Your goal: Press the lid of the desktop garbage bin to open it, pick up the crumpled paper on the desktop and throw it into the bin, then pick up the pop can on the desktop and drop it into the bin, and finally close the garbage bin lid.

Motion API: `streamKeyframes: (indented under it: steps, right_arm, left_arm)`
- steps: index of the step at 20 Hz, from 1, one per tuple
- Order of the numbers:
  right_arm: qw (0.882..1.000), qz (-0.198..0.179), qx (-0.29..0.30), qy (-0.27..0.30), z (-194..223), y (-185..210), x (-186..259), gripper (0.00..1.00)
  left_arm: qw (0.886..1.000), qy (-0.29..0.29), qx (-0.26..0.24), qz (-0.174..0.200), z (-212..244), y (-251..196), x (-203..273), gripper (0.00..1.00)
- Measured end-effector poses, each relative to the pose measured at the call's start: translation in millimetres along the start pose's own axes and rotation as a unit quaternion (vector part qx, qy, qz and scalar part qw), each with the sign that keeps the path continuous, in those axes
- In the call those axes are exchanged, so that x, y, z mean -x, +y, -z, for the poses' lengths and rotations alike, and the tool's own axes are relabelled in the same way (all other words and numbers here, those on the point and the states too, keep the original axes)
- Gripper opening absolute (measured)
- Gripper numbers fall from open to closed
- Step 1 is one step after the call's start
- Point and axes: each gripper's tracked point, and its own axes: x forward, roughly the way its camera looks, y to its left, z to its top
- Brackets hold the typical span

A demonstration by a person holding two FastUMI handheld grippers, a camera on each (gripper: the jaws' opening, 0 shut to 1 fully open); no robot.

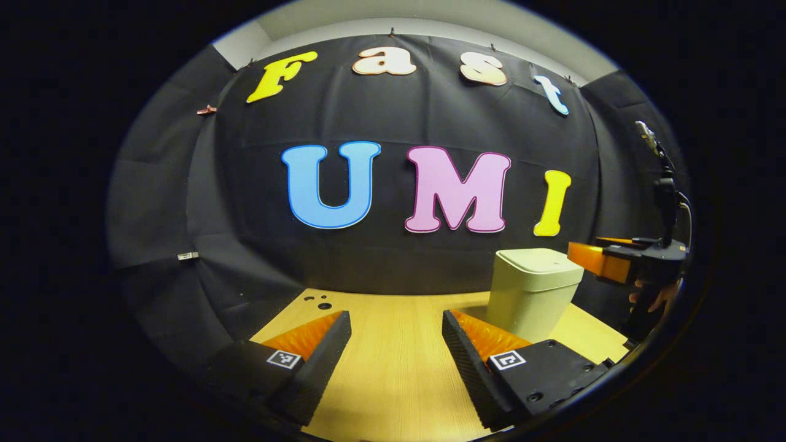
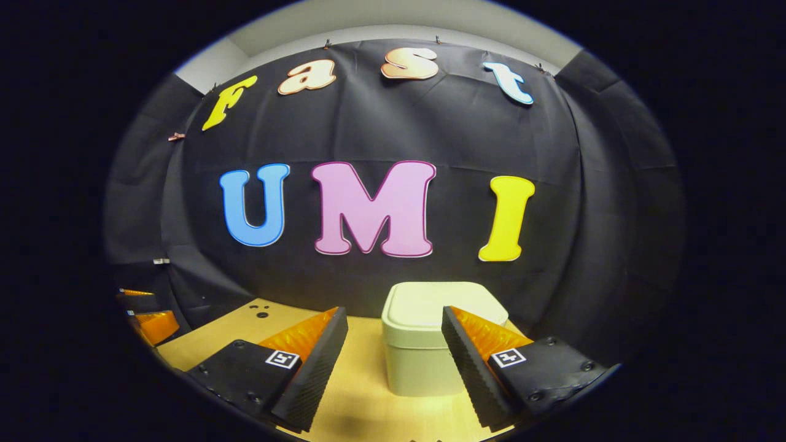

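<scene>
A pale cream desktop garbage bin point(image 1: 531, 291) stands on the wooden table near the back wall, its lid down. In the left gripper view my left gripper point(image 1: 396, 331) is open above the table, the bin a little ahead to its right. The right gripper point(image 1: 599, 258), held by a hand, hovers just right of the bin's lid at lid height. In the right gripper view the bin point(image 2: 424, 344) sits straight ahead, and my right gripper point(image 2: 394, 328) is open with the bin's near side showing between its fingers, apart from it.
The wooden table point(image 1: 393, 380) runs back to the black cloth wall. A few small dark holes point(image 1: 319, 301) mark its far left corner. A camera stand point(image 1: 663, 190) rises at the right edge. The left gripper's fingers point(image 2: 150, 322) show at the far left of the right gripper view.
</scene>
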Motion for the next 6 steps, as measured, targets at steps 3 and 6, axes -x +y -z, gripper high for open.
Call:
streamKeyframes:
  steps: [3, 6]
  right_arm:
    - [1.0, -0.006, -0.001, 0.009, 14, 14, 19, 0.97]
    - [0.999, -0.008, -0.018, 0.033, 38, 28, 39, 0.97]
  left_arm:
    - [1.0, 0.011, -0.004, 0.012, 9, -4, 3, 0.99]
    - [1.0, 0.019, -0.006, 0.022, 16, -5, 1, 0.96]
